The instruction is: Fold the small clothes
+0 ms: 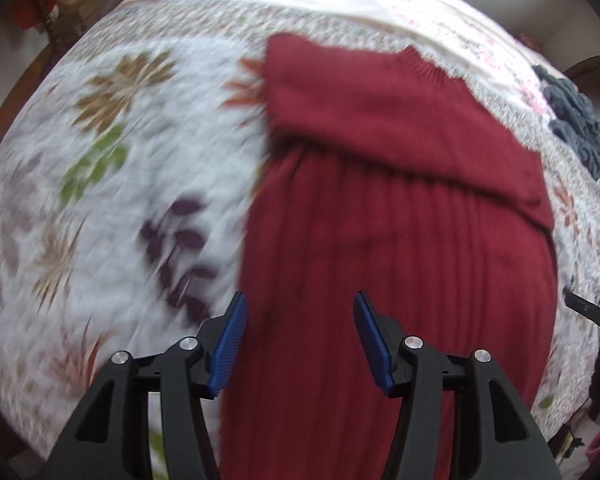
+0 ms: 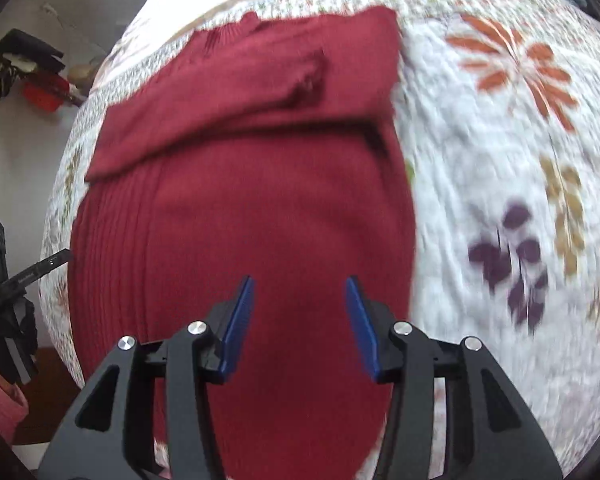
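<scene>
Both our tongs, left gripper and right gripper, hung wide and empty over the red sweater lying sleeves-folded on the floral bedspread, so we judged pinching both hem corners evenly would fold it straight

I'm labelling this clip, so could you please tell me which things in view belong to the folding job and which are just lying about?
Belongs to the job:
- red knit sweater, sleeves folded across
- left claw, open
- right claw, open
- floral bedspread as work surface

Just lying about:
- dark grey garment at the bed's edge
- red box on the floor beyond the bed
</scene>
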Demonstrator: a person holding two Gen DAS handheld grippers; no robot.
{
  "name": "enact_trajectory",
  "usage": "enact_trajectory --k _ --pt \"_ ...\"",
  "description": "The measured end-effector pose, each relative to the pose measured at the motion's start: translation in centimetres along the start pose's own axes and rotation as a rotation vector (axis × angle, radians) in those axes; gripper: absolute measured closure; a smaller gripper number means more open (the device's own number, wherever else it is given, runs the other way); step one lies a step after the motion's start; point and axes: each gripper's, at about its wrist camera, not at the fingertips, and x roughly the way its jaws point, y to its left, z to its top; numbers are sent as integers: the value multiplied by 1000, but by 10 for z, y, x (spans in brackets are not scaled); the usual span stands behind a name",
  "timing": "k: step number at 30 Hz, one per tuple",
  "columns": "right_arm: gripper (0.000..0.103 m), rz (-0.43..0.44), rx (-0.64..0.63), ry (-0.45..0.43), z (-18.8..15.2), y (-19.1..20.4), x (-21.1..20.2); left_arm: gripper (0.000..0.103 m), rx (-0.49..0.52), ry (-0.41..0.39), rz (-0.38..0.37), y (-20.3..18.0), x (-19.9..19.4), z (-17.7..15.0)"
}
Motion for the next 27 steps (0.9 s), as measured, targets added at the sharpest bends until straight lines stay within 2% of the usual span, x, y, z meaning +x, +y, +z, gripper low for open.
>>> enact_trajectory --k 5,7,10,13,21,27 --pt "56 -9 62 73 -63 -13 -11 47 -38 104 59 28 -14 -61" --pt "51 -12 81 100 -85 -16 -15 47 -47 148 66 35 -15 -80" --pt "50 -22 99 155 -111 -21 -12 46 -68 207 67 44 -10 -102" --pt "50 -29 109 201 -133 -24 -7 46 -111 240 34 51 -6 -115" --pt "50 49 191 275 -162 -37 16 46 -125 283 13 54 7 -135" --pt "48 61 214 298 -160 -35 29 46 -156 305 -38 55 12 -154"
